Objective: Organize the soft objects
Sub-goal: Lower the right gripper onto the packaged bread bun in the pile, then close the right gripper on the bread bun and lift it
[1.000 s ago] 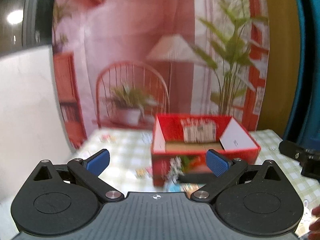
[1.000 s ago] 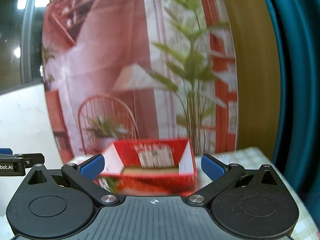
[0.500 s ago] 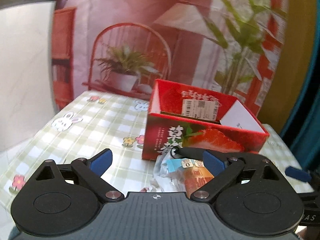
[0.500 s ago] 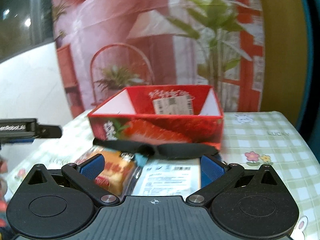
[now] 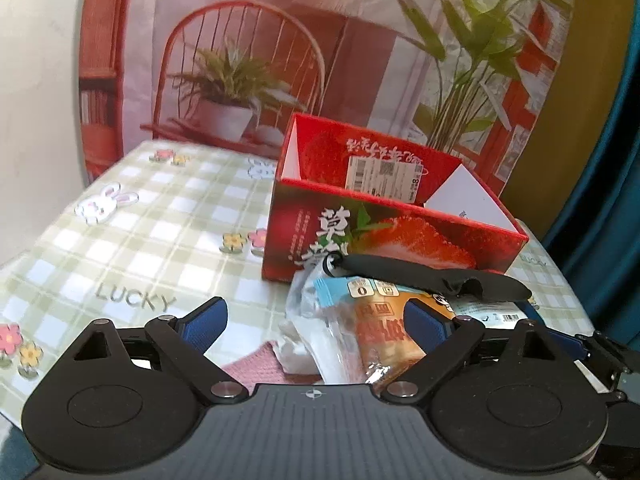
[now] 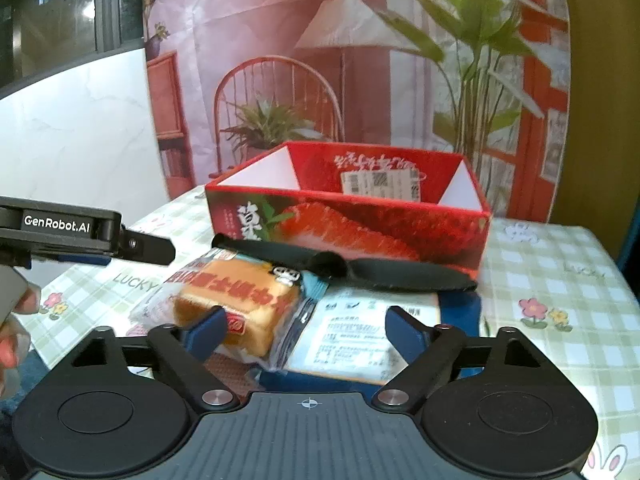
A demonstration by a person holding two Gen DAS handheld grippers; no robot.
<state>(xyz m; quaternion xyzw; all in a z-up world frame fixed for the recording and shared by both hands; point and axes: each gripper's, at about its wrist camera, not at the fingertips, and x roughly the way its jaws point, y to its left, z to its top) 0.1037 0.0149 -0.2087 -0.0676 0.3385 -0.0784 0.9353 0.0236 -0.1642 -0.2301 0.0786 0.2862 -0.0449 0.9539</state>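
A red strawberry-print box (image 5: 384,224) (image 6: 360,220) stands open on the checked tablecloth. In front of it lie a wrapped bread bun (image 5: 380,332) (image 6: 240,300), a black eye mask (image 5: 432,276) (image 6: 360,268) draped over the pile, a flat blue packet with a white label (image 6: 360,336) (image 5: 492,312), and a pink cloth (image 5: 256,368) underneath. My left gripper (image 5: 316,324) is open, just above and before the bun. My right gripper (image 6: 308,332) is open, its fingers straddling the bun's edge and the packet.
The checked tablecloth (image 5: 152,248) (image 6: 560,280) stretches left and right of the box. A printed backdrop (image 5: 280,60) hangs behind the table. The left gripper's body (image 6: 60,232) shows at the left of the right wrist view. A teal curtain (image 5: 612,160) hangs on the right.
Both grippers have dropped and tilted down toward the pile in front of the box; the bun, mask and packet have come into view. Both stay open.
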